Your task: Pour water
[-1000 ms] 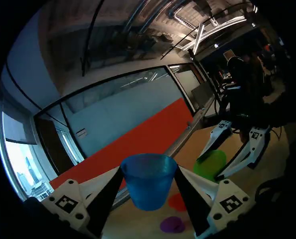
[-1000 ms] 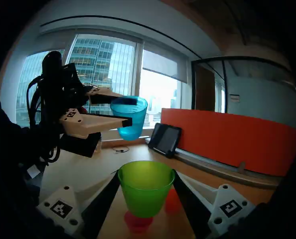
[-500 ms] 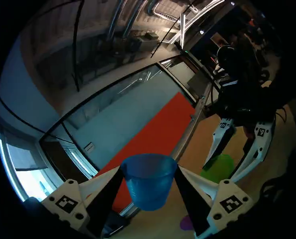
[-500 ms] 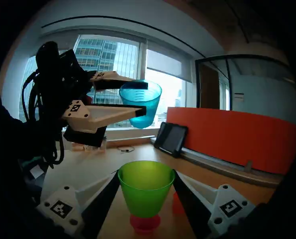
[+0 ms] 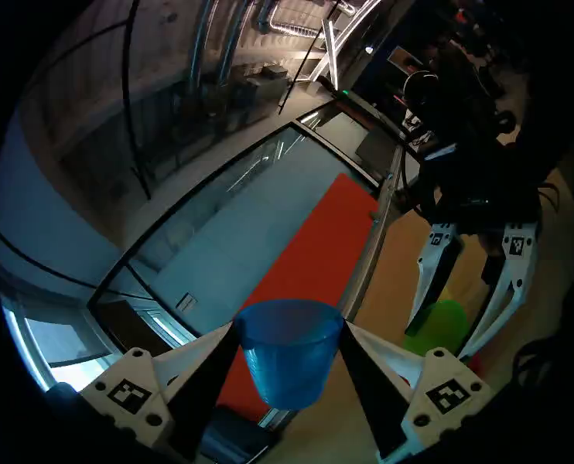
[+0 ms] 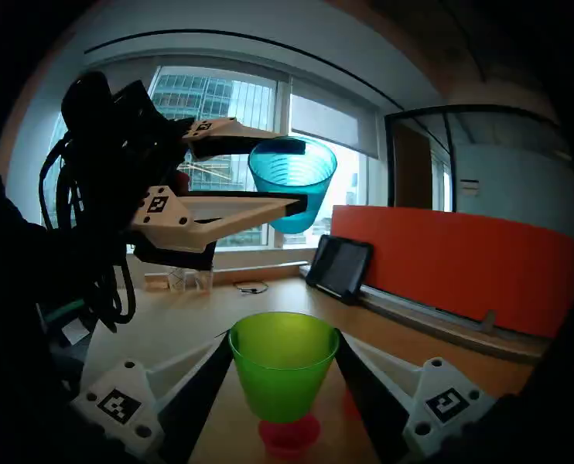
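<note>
A translucent blue cup (image 5: 289, 353) sits between the fingers of my left gripper (image 5: 288, 363), which is shut on it. In the right gripper view the same blue cup (image 6: 292, 182) hangs high in the air, tilted toward the camera, held by the left gripper (image 6: 291, 174). My right gripper (image 6: 285, 371) is shut on a green cup (image 6: 283, 363), held upright over the wooden table (image 6: 179, 325). The left gripper view shows that green cup (image 5: 439, 326) lower right, between the right gripper's fingers (image 5: 428, 272). I cannot see water in either cup.
A red disc (image 6: 289, 433) lies on the table under the green cup. A dark tablet (image 6: 339, 267) leans by the orange partition (image 6: 473, 267). Windows (image 6: 210, 131) stand behind, with small clutter on the sill. A person's dark sleeve and cables (image 6: 86, 232) hold the left gripper.
The left gripper has lifted the blue cup higher and to the right, closer above the green cup, and tilted it further. The green cup has stayed put.
</note>
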